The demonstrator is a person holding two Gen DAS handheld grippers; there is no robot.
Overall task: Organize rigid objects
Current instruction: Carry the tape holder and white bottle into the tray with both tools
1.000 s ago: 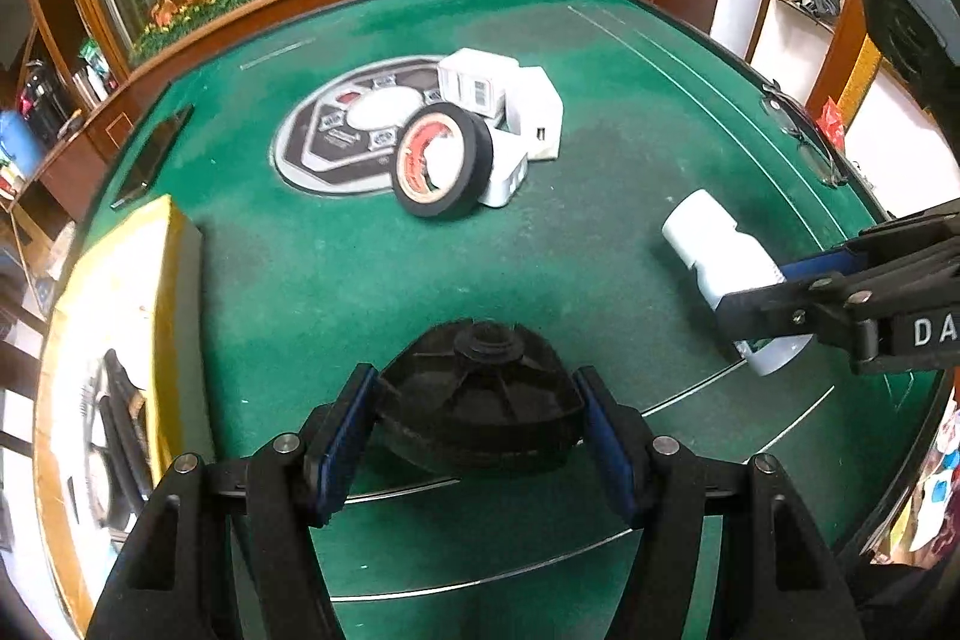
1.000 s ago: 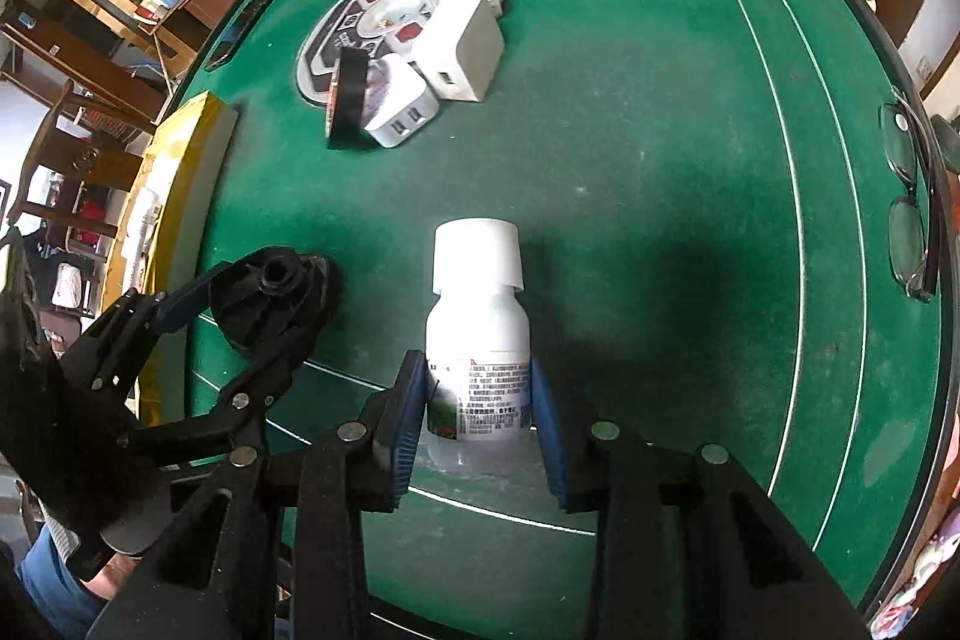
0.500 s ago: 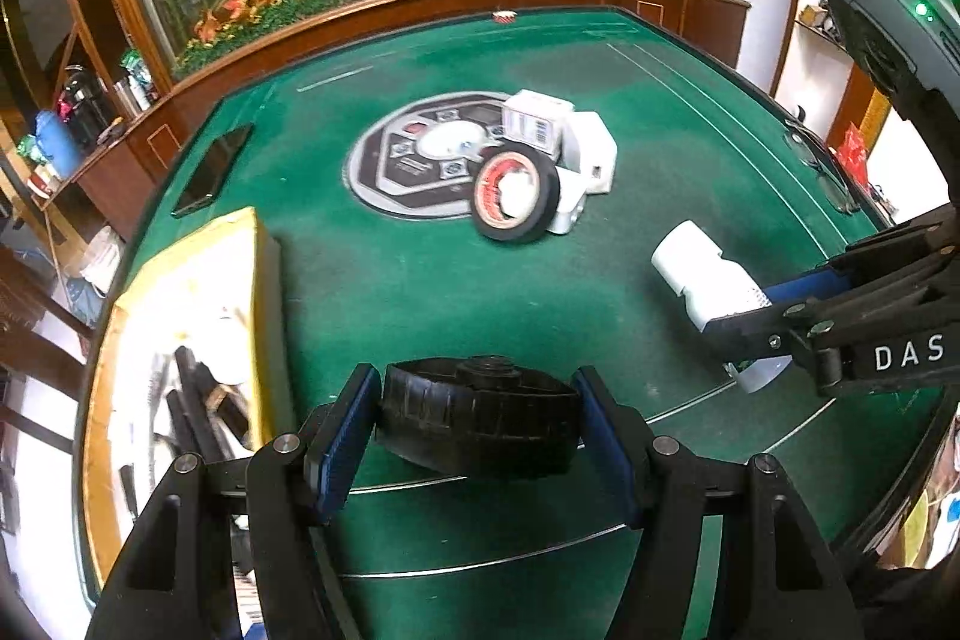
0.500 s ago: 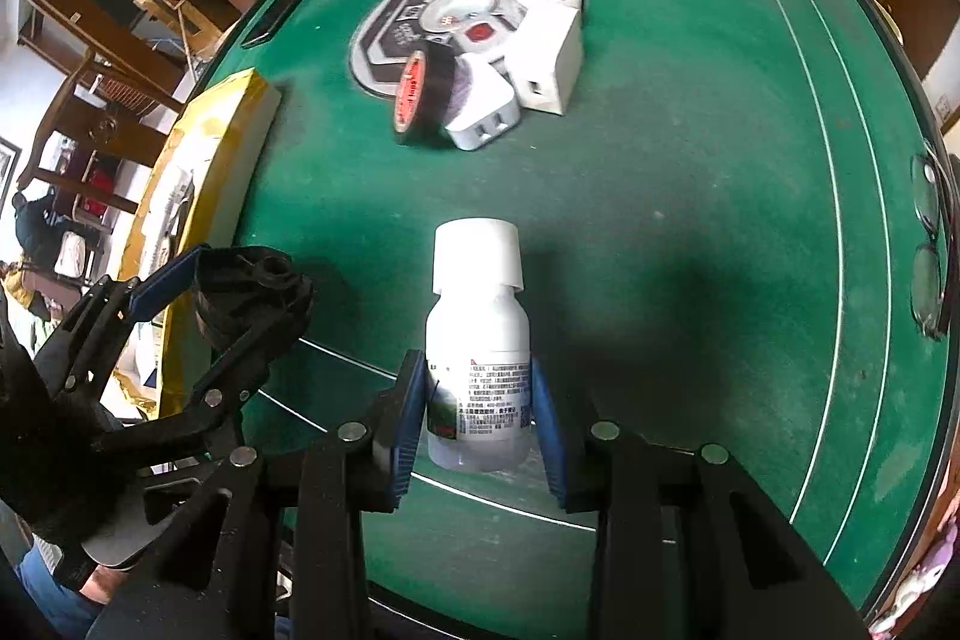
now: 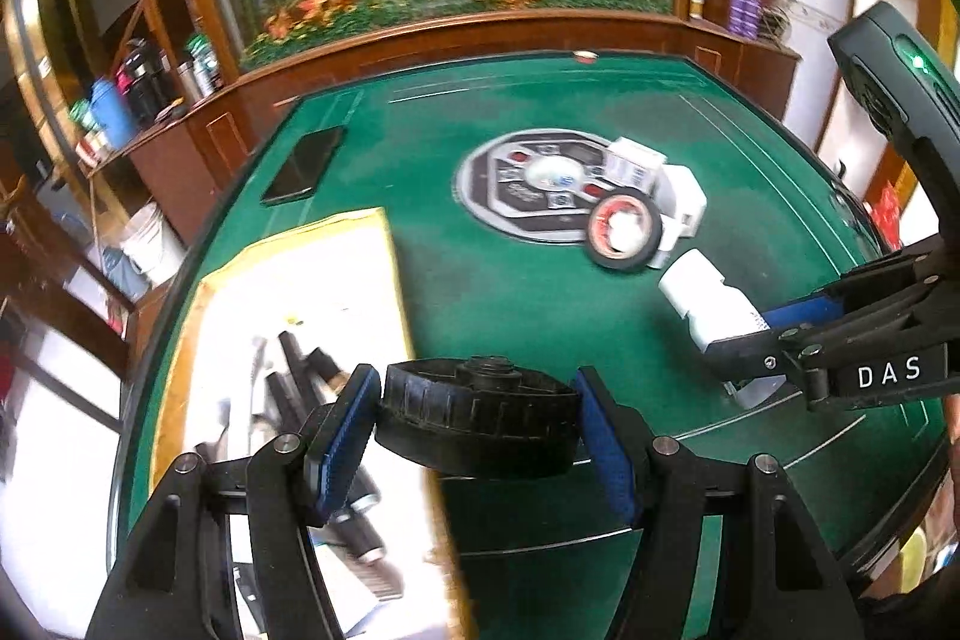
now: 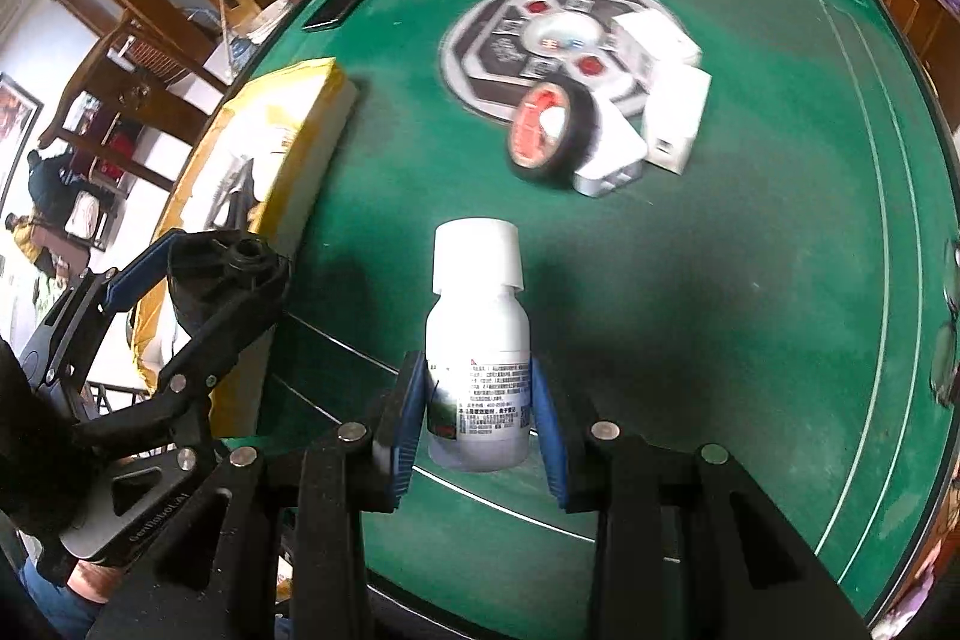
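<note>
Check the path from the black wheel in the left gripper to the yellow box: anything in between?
Nothing visible blocks it. The left gripper holds the black wheel right at the near edge of the yellow box, whose open top already holds dark tools.

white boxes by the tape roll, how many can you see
3. One box lies on the round printed mat, one sits just right of it, and a smaller one leans against the tape roll. Others may be hidden behind them.
</note>
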